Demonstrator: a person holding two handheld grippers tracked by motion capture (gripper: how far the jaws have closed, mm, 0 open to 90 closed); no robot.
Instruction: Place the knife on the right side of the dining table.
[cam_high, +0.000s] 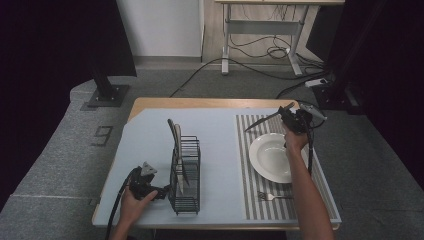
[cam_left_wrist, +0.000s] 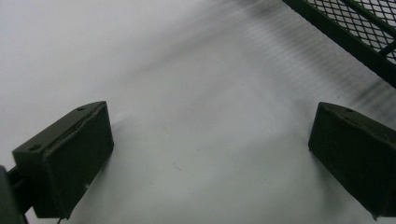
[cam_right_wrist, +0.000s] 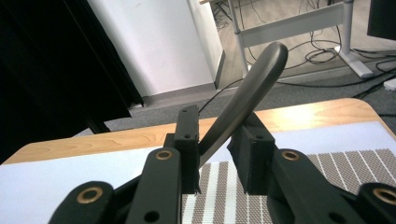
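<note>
My right gripper (cam_high: 290, 119) is raised over the far end of the striped placemat (cam_high: 245, 170), shut on a knife (cam_high: 260, 121) whose blade points left and slightly down. In the right gripper view the knife's dark handle (cam_right_wrist: 252, 88) rises slanting from between the jaws of the right gripper (cam_right_wrist: 219, 137). My left gripper (cam_high: 161, 192) rests low on the pale blue table cover, just left of a black wire rack (cam_high: 185, 175). In the left gripper view the left gripper (cam_left_wrist: 210, 154) stands open with nothing between its jaws, and the rack's mesh (cam_left_wrist: 355, 28) is at the upper right.
Two utensils (cam_high: 176, 145) stand upright in the rack. A white plate (cam_high: 270, 157) lies on the placemat, with a fork (cam_high: 272, 196) in front of it. The wooden table edge (cam_high: 200, 102) shows at the far side. Beyond it are a desk frame and floor cables.
</note>
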